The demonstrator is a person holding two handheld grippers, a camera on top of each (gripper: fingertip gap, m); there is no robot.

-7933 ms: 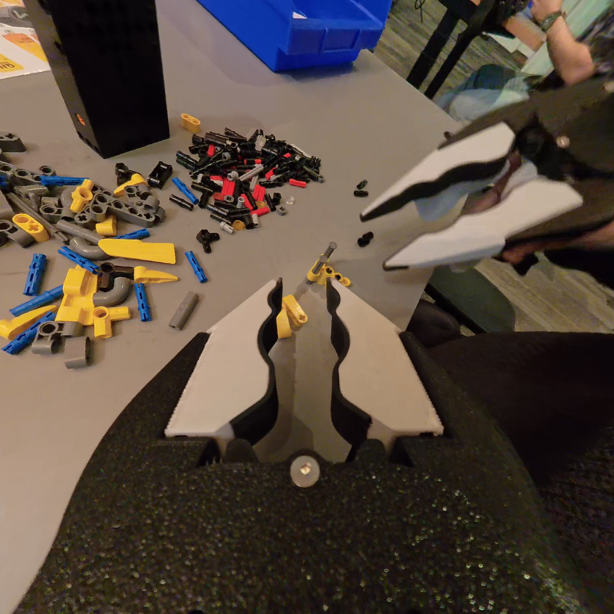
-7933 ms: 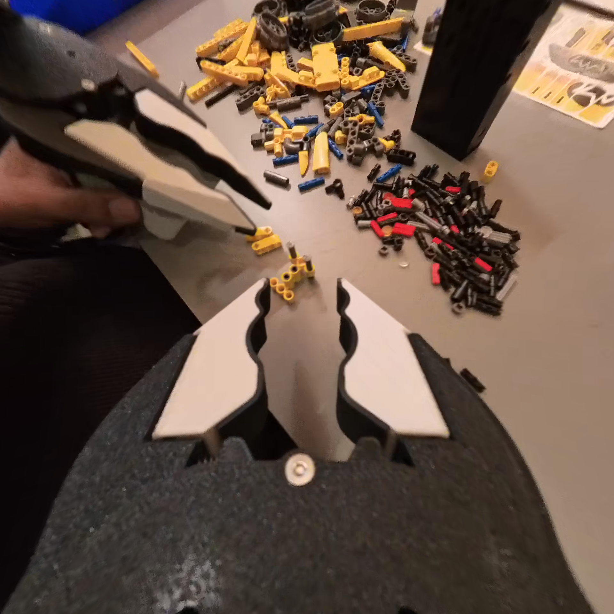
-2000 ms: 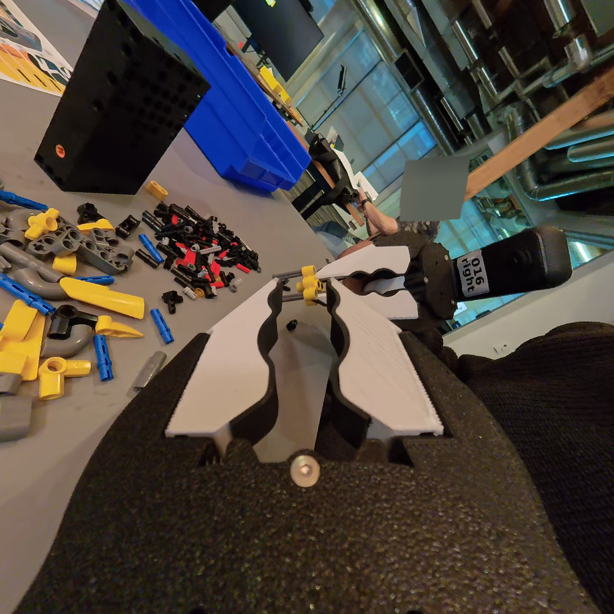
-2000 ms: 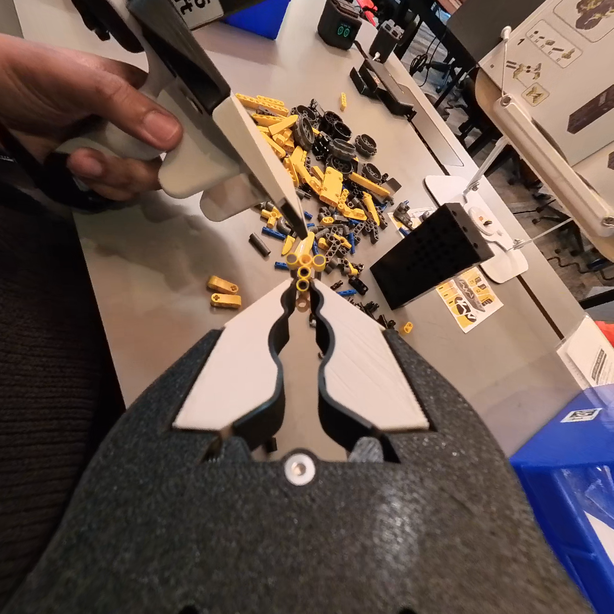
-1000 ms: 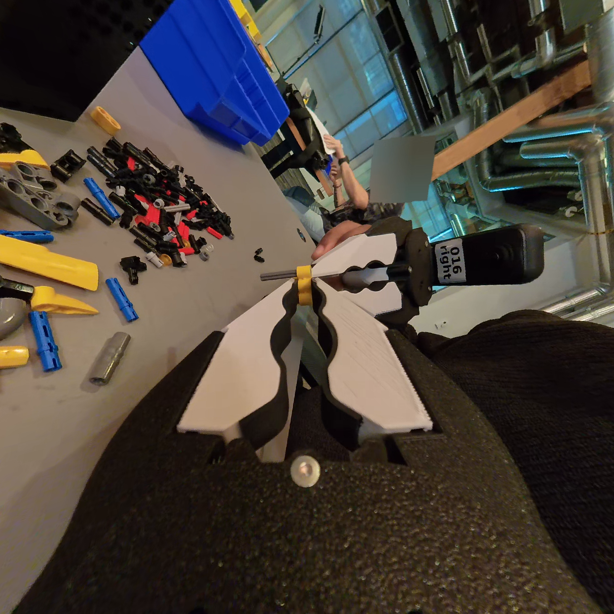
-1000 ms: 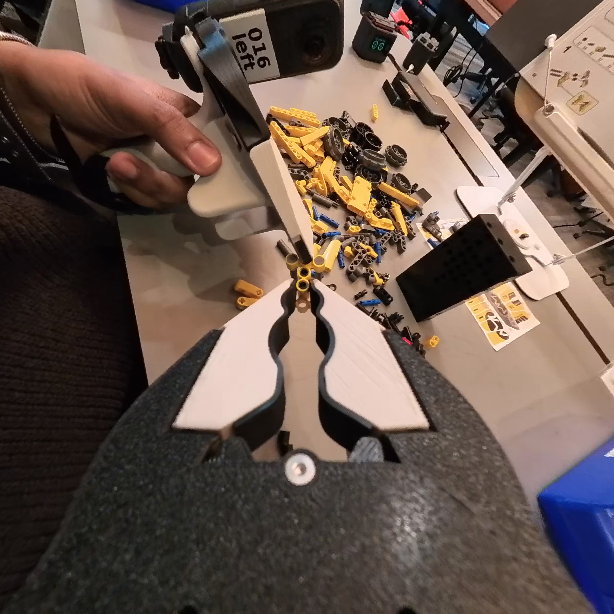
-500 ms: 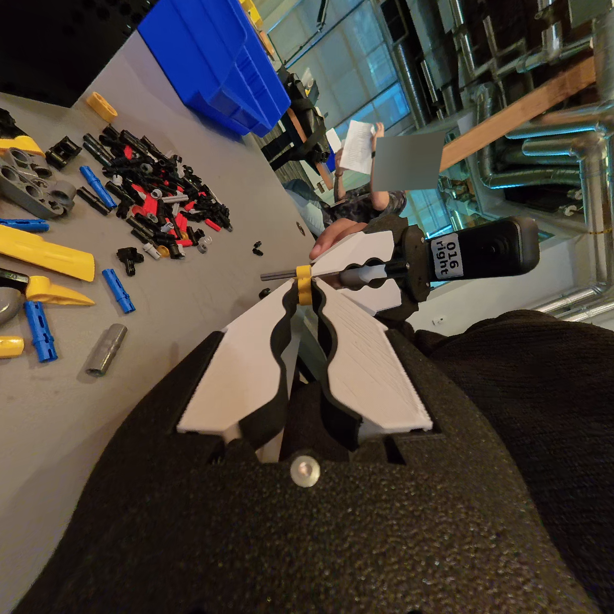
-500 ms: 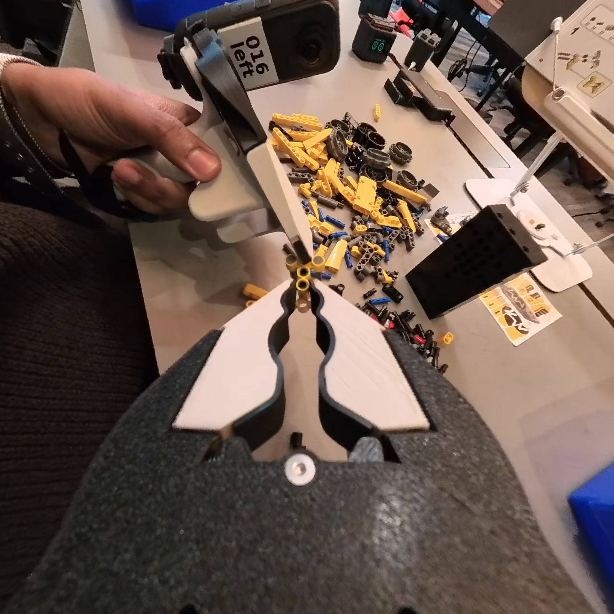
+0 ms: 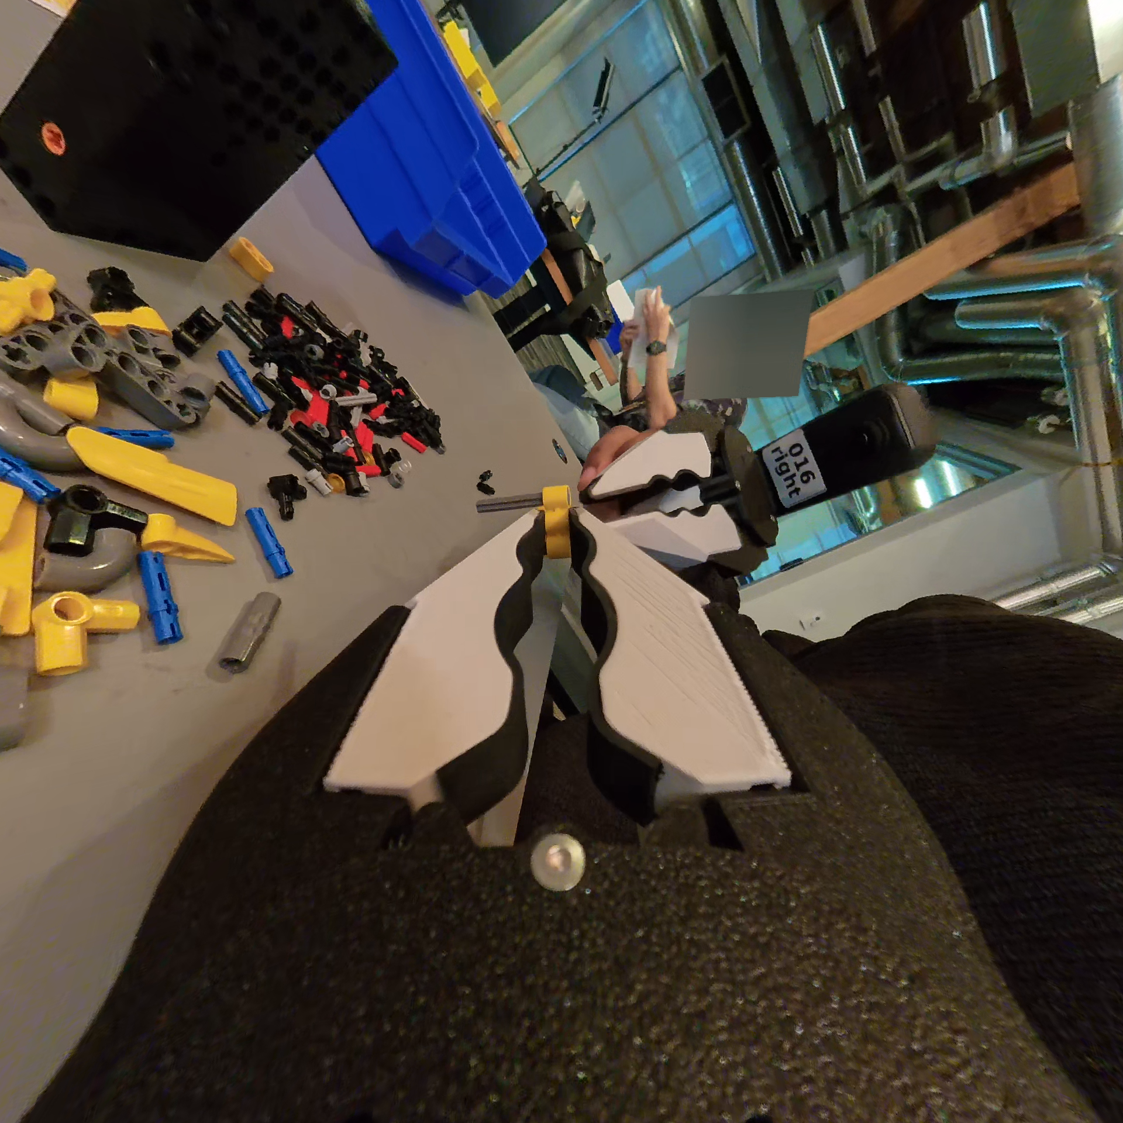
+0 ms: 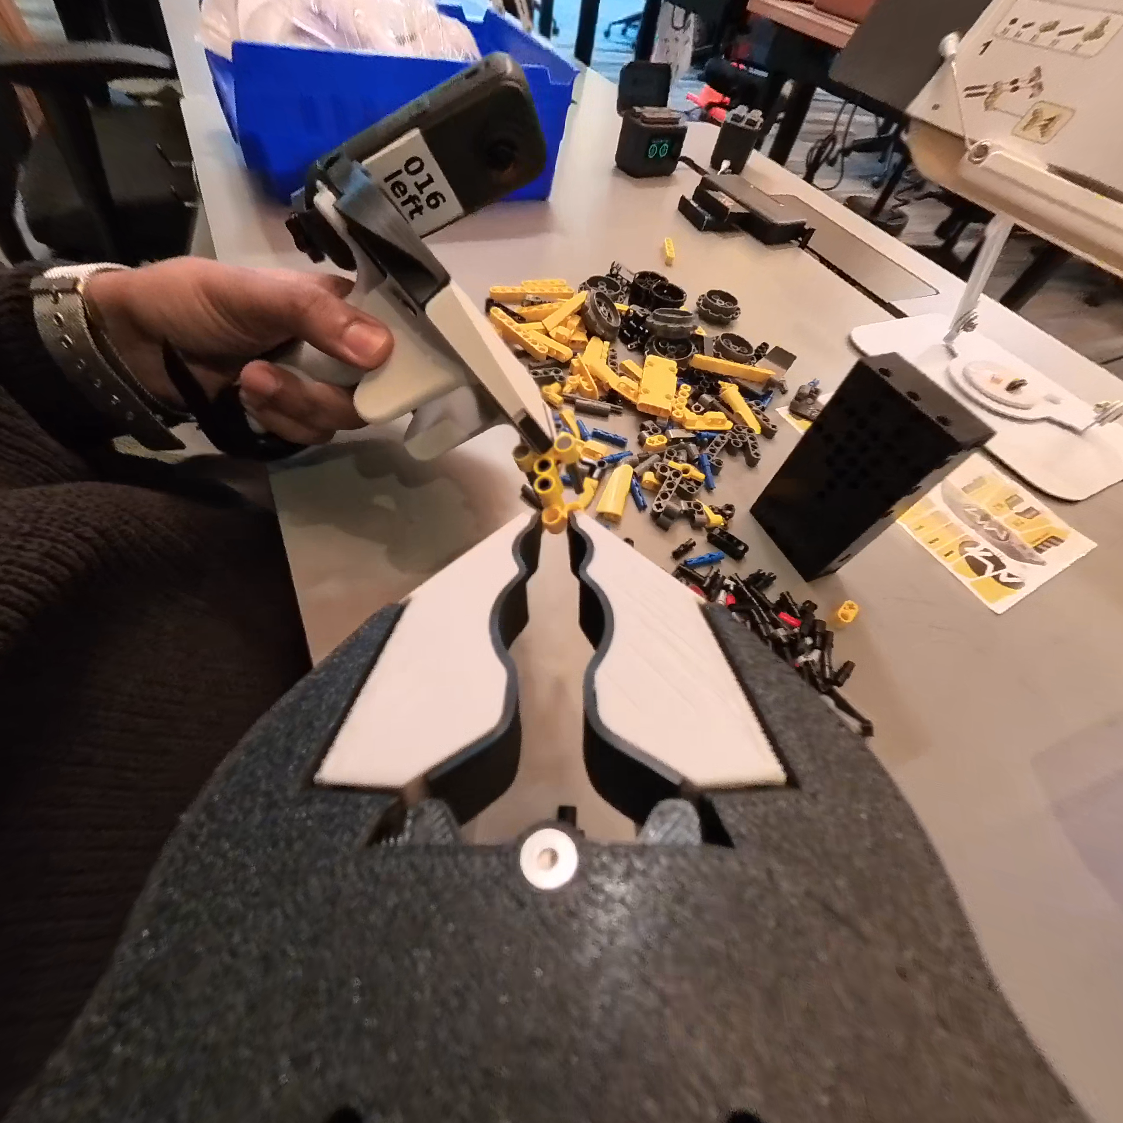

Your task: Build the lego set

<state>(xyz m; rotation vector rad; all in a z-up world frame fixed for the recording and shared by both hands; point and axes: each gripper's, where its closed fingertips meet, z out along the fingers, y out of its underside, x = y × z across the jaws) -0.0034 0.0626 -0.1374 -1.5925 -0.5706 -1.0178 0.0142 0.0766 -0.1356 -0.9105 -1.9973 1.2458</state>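
Note:
A small yellow assembly [image 9: 554,498] of pin-hole connectors with a grey axle [image 9: 507,504] through it is held in the air over the table's near edge. My left gripper [image 9: 556,525] is shut on one yellow connector. My right gripper [image 10: 554,516] is shut on the assembly's [image 10: 545,480] lowest yellow piece. The two grippers meet tip to tip. The right gripper [image 9: 586,493] shows in the left wrist view, just right of the axle. The left gripper [image 10: 539,440] shows in the right wrist view, held by a hand [image 10: 243,340].
On the grey table [image 10: 942,699] lie a pile of yellow, grey and blue parts [image 10: 638,377], a heap of black and red pins [image 9: 340,395], a black perforated block [image 10: 863,474], a blue bin [image 9: 425,170], a printed sheet [image 10: 984,541] and a white stand base [image 10: 996,413]. The tips of both grippers are at nearly the same place. Left tips and right tips are each some 15 cm from the black perforated block [image 10: 863,474]. It is also in sight in the left wrist view [image 9: 295,120].
Both grippers stay shut on the yellow assembly, which earlier lay on the table between open grippers. In the last half second both views have swung, and the left gripper sits slightly higher above the right one's tips.

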